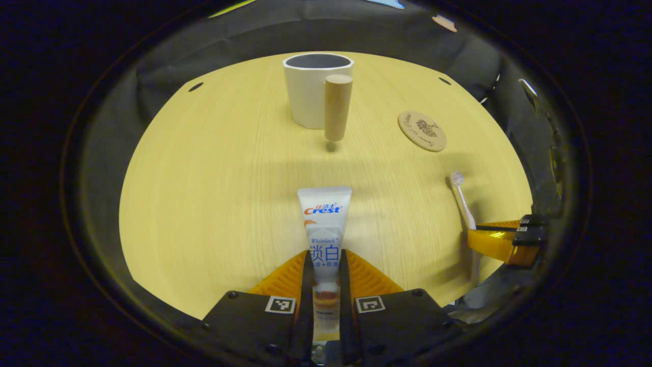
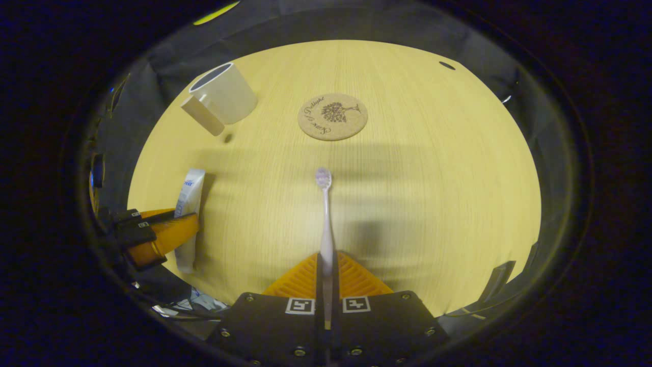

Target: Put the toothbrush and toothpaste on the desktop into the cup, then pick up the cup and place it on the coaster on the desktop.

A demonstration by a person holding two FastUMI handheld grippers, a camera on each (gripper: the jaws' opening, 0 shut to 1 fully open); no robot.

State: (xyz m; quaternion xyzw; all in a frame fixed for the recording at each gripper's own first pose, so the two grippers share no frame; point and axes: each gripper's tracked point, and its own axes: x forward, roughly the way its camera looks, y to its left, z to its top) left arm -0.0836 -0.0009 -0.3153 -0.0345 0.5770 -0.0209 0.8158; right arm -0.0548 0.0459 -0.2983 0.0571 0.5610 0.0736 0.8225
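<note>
The toothpaste [image 1: 324,239] is held clamped between the fingers of the left gripper [image 1: 326,285] near the surface's [image 1: 204,204] near edge, its flat crimped end pointing toward the cup [image 1: 311,89] at the far edge. The toothbrush [image 2: 325,224] is pinched by its handle in the right gripper [image 2: 326,285], bristles aimed at the coaster [image 2: 332,116]. The tube is judged soft and light, best gripped across its body; the slim, stiff brush could be twisted in the hold.
</note>
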